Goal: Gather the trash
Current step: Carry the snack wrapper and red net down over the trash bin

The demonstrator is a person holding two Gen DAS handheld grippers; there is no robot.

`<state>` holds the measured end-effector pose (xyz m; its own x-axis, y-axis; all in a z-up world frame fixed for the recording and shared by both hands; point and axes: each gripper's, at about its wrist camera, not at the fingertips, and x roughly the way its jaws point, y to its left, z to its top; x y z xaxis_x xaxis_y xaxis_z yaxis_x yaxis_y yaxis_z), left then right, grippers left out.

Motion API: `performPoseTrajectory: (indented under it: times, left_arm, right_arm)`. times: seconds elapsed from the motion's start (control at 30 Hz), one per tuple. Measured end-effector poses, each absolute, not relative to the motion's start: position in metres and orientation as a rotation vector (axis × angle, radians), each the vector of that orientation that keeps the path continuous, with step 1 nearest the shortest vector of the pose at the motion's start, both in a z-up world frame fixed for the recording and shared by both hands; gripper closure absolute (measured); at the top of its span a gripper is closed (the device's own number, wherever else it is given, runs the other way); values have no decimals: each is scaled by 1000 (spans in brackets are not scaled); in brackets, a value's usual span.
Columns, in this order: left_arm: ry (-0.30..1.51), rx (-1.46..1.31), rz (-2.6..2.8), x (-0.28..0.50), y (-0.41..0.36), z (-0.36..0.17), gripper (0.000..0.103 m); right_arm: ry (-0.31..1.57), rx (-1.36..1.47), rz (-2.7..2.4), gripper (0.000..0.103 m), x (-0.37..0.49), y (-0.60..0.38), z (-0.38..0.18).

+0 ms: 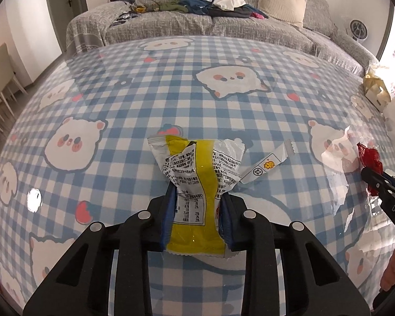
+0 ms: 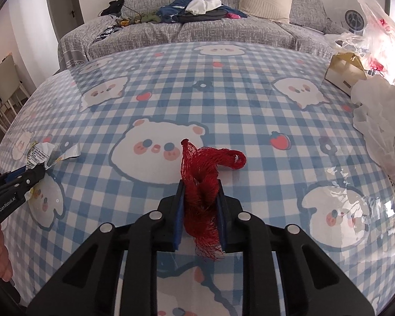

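Gripper left [image 1: 197, 197] pinching one wrapper [image 1: 196, 179], right [image 2: 200, 197] one net [image 2: 204, 181]

Both wrist views share the checked table [image 1: 223, 105].

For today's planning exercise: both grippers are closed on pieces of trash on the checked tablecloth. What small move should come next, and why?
Probably lift both grippers straight up a little. The left gripper pinches the yellow wrapper and the right gripper pinches the red net, yet both pieces seem to touch the tablecloth. Lifting frees them for carrying toward the plastic bag.
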<state>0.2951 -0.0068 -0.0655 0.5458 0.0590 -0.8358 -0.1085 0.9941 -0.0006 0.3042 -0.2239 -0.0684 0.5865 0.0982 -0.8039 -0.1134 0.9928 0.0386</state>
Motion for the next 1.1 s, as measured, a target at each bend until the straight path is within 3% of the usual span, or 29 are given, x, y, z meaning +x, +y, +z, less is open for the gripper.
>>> performPoseTrajectory:
  times: [1.1]
  left_arm:
    - [934,-111,64,193,-33,-19,75]
  right_arm:
    - [855,-17,128,84,217,-238,-17]
